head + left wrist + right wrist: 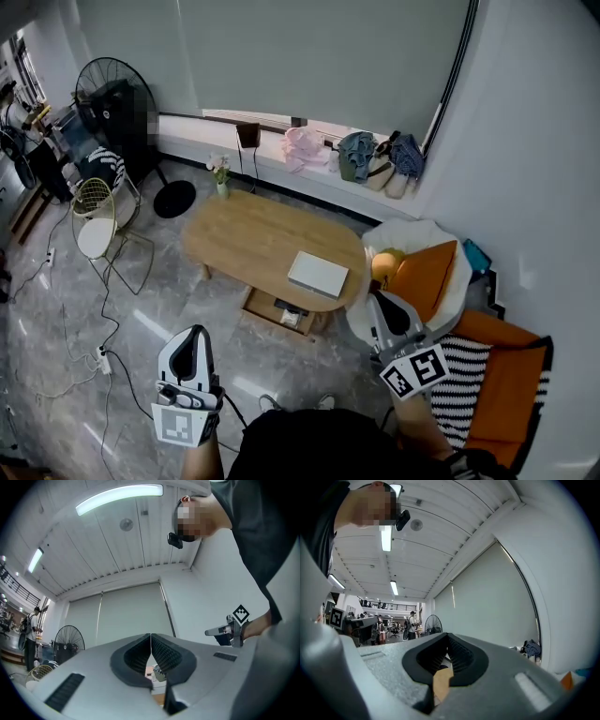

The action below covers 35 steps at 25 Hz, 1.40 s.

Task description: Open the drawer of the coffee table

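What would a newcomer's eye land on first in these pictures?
The oval wooden coffee table sits mid-room, a pale flat box lying near its right end. The left gripper and right gripper hang shut in the foreground, short of it; a black fan stands far left.

Matt light wood coffee table (246,240) stands on a glossy grey stone-look floor (178,305).

A black standing fan (114,98) is the landmark at the far left. Just in front of the fan sits 1 white wire chair (97,223). Right of the fan, a window ledge (272,167) carries a pink cloth (307,148) and denim clothes (357,155). Far right of the fan, 1 orange cushion (424,277) adjoins a striped cushion (464,389).
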Tool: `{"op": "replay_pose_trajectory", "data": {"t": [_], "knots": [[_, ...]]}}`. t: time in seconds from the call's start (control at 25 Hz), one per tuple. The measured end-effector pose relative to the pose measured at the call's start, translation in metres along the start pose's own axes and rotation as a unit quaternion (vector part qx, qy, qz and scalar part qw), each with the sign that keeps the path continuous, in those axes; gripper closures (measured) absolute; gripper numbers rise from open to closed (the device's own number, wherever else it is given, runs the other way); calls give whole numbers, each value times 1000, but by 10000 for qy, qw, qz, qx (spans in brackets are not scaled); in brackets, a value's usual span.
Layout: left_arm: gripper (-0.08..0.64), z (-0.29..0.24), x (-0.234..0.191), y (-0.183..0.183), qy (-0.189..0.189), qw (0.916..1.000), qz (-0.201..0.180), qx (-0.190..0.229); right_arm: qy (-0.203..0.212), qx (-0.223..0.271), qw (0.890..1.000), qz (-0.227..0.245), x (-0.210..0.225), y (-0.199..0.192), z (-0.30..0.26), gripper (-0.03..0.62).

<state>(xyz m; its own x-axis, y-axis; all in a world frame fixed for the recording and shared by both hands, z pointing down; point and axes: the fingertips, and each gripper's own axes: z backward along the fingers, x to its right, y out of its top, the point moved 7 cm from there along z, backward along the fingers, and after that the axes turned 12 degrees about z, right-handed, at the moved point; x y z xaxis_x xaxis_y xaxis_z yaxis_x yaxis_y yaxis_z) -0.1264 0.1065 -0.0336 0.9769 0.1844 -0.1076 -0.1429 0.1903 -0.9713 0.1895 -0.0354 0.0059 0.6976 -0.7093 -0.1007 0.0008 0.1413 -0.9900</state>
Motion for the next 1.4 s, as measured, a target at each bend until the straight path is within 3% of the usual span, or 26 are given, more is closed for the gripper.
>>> {"op": "replay_pose_trajectory", "data": {"t": [0.6,1.4], "knots": [[549,2,-14,0,-33,10000,16,50,135,-33,9996,235,-21,2,-18,588],[549,-10,-24,-1,15,10000,-53,76,38,-8,9995,327,-12,-5,-36,588]]}}
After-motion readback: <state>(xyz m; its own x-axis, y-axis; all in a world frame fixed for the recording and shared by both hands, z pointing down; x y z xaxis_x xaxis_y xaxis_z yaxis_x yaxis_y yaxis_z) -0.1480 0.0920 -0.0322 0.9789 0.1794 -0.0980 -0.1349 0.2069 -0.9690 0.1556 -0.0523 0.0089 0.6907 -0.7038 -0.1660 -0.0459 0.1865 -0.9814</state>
